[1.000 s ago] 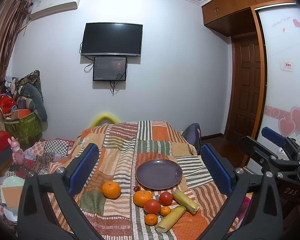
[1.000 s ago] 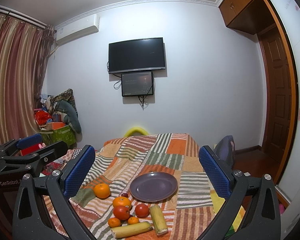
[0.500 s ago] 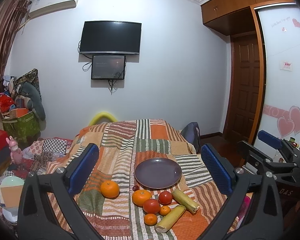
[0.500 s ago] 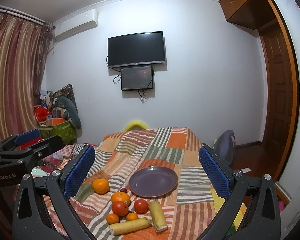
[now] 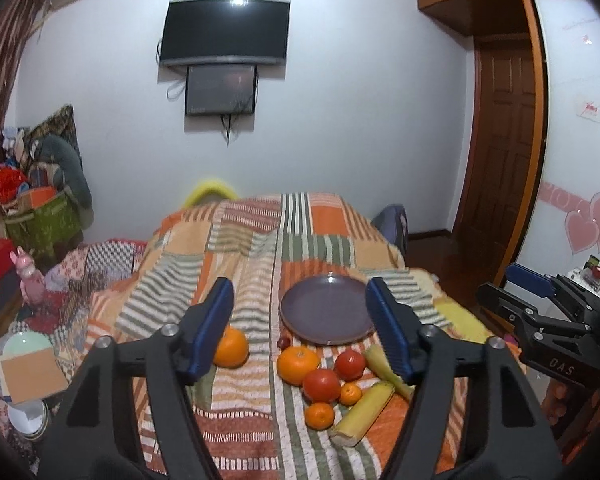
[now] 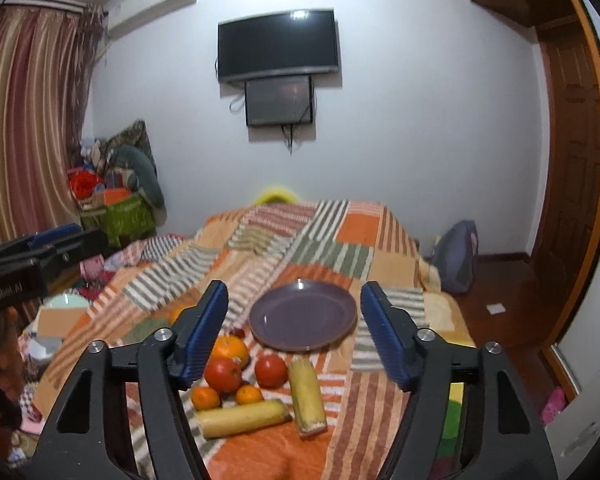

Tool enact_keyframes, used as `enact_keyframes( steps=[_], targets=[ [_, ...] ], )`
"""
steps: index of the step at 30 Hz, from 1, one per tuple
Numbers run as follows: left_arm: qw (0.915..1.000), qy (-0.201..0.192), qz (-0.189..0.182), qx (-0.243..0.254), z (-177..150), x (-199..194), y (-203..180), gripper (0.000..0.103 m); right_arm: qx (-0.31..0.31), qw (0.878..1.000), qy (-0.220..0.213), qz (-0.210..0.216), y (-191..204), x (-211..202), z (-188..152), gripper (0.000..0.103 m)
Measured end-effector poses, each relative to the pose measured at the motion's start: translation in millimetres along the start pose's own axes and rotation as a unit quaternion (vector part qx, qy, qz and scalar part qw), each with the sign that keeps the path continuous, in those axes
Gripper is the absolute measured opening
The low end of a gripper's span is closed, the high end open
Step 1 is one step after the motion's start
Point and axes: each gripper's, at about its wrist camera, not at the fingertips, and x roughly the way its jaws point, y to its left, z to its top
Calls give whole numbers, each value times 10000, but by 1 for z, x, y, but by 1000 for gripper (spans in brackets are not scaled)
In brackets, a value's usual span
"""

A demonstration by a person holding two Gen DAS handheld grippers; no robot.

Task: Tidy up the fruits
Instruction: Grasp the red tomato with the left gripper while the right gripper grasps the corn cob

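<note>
On striped blanket point(image 5: 235, 264): purple plate point(image 5: 324, 312), round oranges point(image 5: 297, 365), red tomatoes point(image 5: 321, 385) before it; two yellow corn cobs point(image 6: 241, 418), one crosswise, one lengthwise toward plate. Left tongs point(image 5: 300, 332) closing, nothing between. Right tongs point(image 6: 293, 334) closing, likewise bare.

We see open patchwork blanket point(image 5: 235, 240) beyond the purple plate point(image 5: 327, 311) and on its far left; near us the way is crowded by oranges point(image 5: 298, 365), tomatoes point(image 5: 321, 385) and two corn cobs point(image 6: 241, 417). The lone orange point(image 5: 231, 347) sits apart, with bare blanket around it.
</note>
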Motion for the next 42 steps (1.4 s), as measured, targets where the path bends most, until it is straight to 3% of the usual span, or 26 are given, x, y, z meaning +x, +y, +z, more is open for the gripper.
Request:
enact_keyframes(
  steps=[2,15,22,26,32,42],
  targets=[
    [9998,211,4,1,-4,12,5,61,-28,9999,167,-5,-4,7,-5,62],
    [9921,1224,-244,-90,-40,82,22,61,-1,9918,1266,166,-25,61,-37,58],
    [9837,1759,-360,-99,-59,121,17,65,65,9858,1653,292,-27,85,-55,58],
    [9782,2022,-463,-130,-69,138,13,67,138,9810,1889,417,-30,101,-64,46],
    [9671,2442,-681,-220,-85,163,9,67,268,9715,2276,600,-32,121,-79,39],
    [9570,2772,-834,-203,-106,185,-3,67,313,9625,2599,715,-34,140,-94,37]
  ],
)
